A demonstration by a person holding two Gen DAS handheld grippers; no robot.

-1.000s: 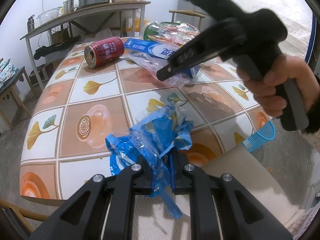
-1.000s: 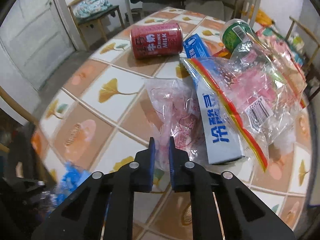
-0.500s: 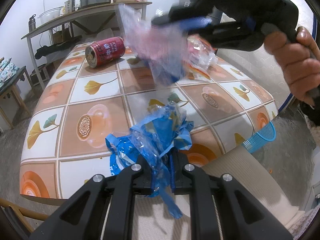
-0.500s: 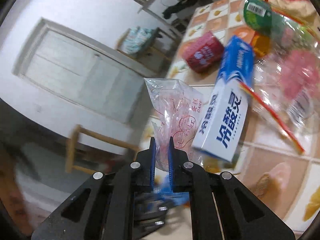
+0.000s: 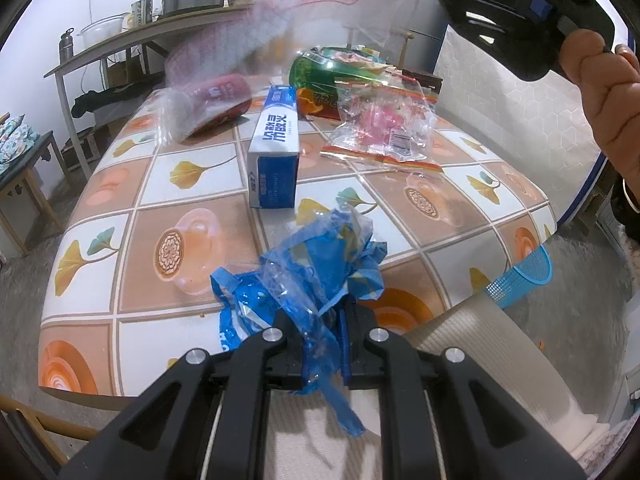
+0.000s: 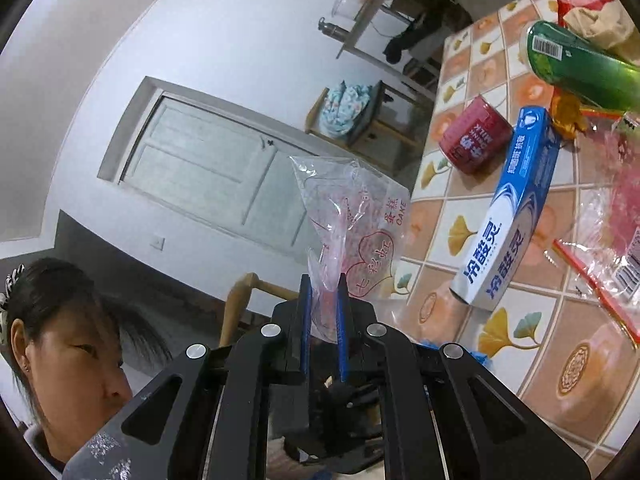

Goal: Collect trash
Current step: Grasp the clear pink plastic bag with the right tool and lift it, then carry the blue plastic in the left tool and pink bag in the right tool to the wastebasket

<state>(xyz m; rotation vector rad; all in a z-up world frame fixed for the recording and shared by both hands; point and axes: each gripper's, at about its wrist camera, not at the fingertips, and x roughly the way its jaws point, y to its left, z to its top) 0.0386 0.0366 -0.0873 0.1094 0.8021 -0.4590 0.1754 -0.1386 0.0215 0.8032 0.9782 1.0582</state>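
My left gripper is shut on a crumpled blue plastic bag that rests at the near edge of the tiled table. My right gripper is shut on a clear pink-printed cake bag, held up in the air off the table's edge. The same cake bag hangs blurred at the top of the left wrist view, under the right gripper's black body. On the table lie a blue toothpaste box, a red milk can, a green bottle and a clear red-edged wrapper.
A blue mesh basket stands on the floor past the table's right edge. A long bench with pots runs along the back wall. A wooden chair and a person's head are close by the right gripper; a door lies behind.
The right gripper lifted the cake bag off the pile and swung up and away from the table, rolling as it went. The toothpaste box slid nearer. The left gripper and blue bag stayed put.
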